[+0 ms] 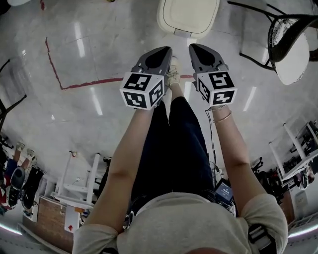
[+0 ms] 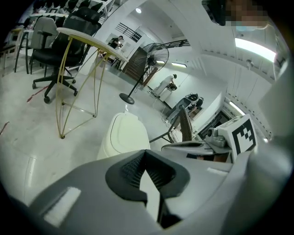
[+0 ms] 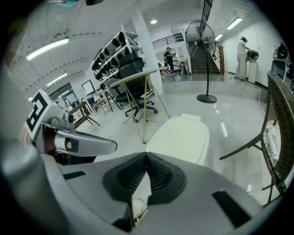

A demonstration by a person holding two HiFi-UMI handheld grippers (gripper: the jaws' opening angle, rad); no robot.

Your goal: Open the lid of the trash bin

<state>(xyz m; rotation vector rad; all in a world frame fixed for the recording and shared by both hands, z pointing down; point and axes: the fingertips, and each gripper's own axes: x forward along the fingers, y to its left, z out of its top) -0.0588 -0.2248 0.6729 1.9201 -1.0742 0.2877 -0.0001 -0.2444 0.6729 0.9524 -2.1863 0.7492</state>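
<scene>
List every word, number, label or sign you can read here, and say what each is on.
No readable text anywhere.
Left marker cube: square black-and-white patterns, no lettering.
Right marker cube: the same.
Trash bin: no label visible.
Small screen beside the person's hip: too small to read.

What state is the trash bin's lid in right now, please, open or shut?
Shut: the lid lies flat on the trash bin; left gripper and right gripper hang short of it.
</scene>
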